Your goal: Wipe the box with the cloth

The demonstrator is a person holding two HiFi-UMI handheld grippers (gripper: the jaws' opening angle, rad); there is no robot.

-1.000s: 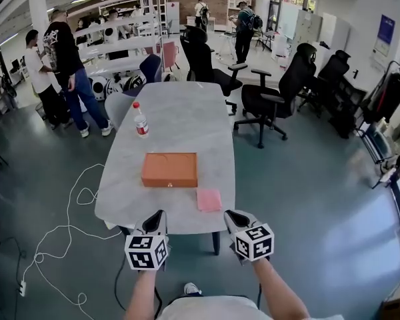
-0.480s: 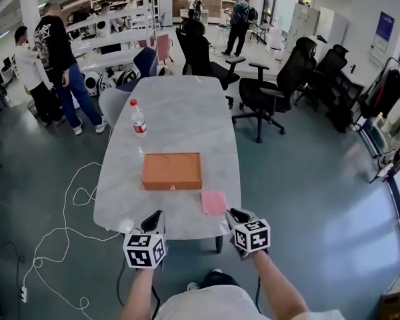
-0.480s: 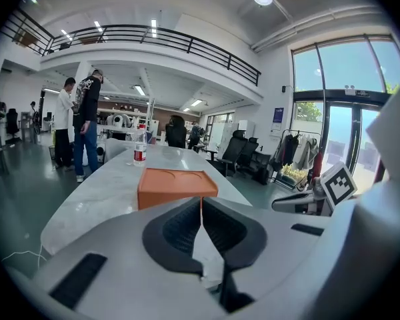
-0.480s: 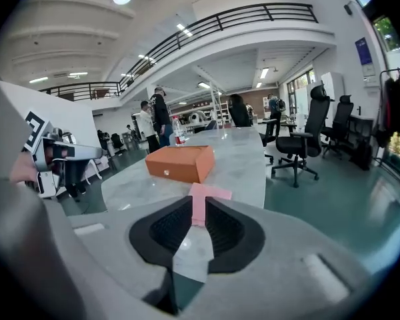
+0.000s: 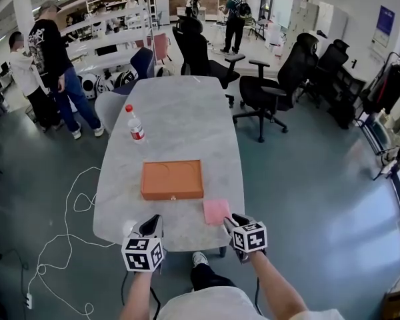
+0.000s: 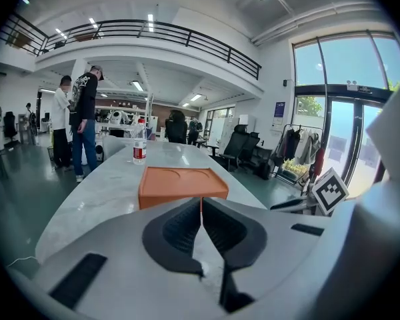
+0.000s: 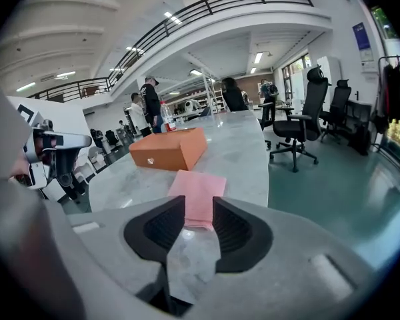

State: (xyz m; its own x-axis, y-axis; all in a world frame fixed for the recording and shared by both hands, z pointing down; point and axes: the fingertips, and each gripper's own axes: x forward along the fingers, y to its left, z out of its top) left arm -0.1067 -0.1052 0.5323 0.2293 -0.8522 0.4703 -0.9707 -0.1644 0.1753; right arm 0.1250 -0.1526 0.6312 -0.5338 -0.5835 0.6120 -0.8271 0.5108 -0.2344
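Right claw (image 7: 199, 204): jaws just opened apart, apparently empty, short of cloth (image 5: 217, 211) beside box (image 5: 172, 179). Step: reach. Next: lower, pinch cloth edge.

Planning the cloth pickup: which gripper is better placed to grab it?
Right. The right gripper points straight at the pink cloth, and its empty jaws have just been opening. The left gripper is shut and faces the orange box.

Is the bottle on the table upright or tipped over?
Upright: the bottle stands on its base on the table, red cap on top.
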